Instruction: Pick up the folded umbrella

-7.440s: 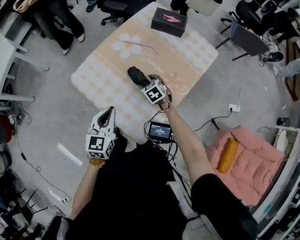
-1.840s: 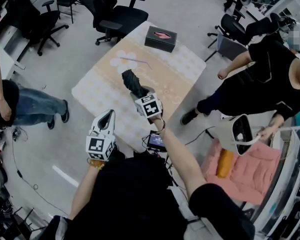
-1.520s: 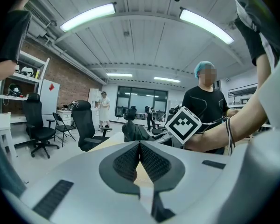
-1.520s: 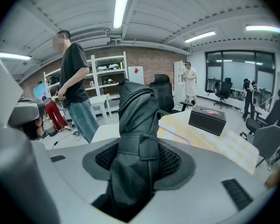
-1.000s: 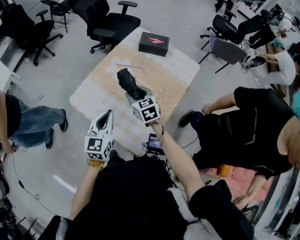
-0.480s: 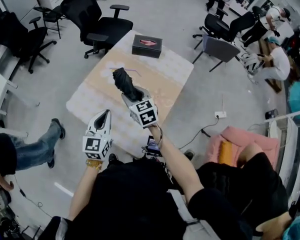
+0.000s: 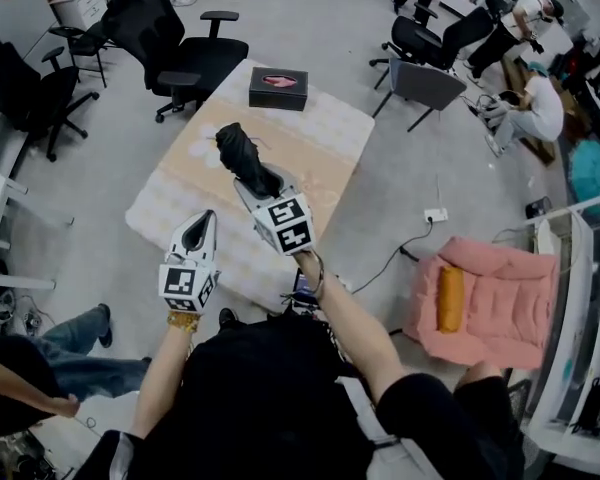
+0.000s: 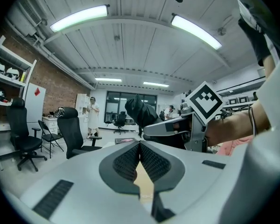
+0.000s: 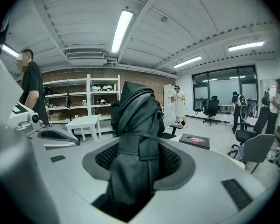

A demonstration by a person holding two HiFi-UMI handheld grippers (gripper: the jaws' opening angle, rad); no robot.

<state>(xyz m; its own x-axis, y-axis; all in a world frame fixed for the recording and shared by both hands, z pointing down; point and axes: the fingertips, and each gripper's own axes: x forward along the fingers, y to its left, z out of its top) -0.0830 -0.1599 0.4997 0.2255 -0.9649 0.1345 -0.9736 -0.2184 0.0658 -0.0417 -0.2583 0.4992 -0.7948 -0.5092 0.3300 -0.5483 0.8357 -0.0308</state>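
Pinching the folded umbrella (image 7: 238, 151) between its jaws, the right gripper (image 7: 260, 183) holds it upright above the table (image 7: 320, 158) — apparently clear of its top, so the pickup looks done; the left gripper (image 7: 205, 218), jaws pressed together and empty, hovers by the table's near edge

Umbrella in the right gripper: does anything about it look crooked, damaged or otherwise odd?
Nothing stands out. The folded umbrella is clamped between the pads of the right gripper. Its black fabric is a little rumpled but strapped shut, and no tear is visible.
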